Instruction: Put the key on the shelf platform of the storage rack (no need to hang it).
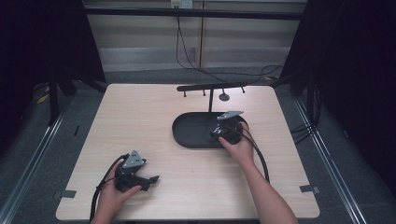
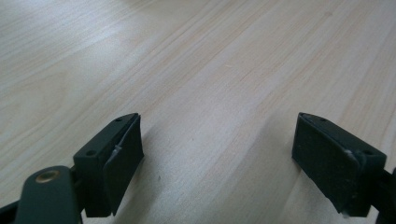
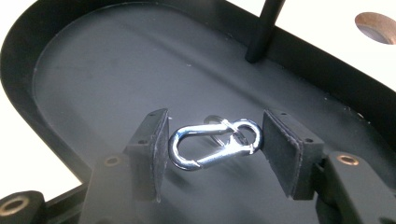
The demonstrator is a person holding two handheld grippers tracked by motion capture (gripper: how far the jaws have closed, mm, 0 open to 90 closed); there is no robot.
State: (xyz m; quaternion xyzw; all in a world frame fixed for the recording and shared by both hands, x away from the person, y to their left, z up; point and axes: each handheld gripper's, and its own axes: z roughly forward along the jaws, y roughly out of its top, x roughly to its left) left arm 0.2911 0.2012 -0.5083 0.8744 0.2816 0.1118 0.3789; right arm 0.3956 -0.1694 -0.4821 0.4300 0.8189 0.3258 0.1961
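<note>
A silver snap hook point(image 3: 212, 144) lies lengthwise between the pads of my right gripper point(image 3: 214, 149), which is shut on it at both ends. It sits low over the floor of the black oval tray point(image 3: 93, 70); whether it touches the floor I cannot tell. In the high view my right gripper point(image 1: 225, 132) is over the right end of the tray point(image 1: 187, 133). My left gripper point(image 1: 152, 179) rests near the table's front left, held in a hand. Its jaws stand open point(image 2: 217, 163) over bare light wood point(image 2: 187, 56), with nothing between them.
A thin black post point(image 1: 211, 100) rises from the tray's back edge and carries a crossbar point(image 1: 212, 86) with small pegs. A round disc point(image 1: 224, 97) shows just behind the tray. The post point(image 3: 264, 30) stands beyond the hook. Cables trail from both grippers.
</note>
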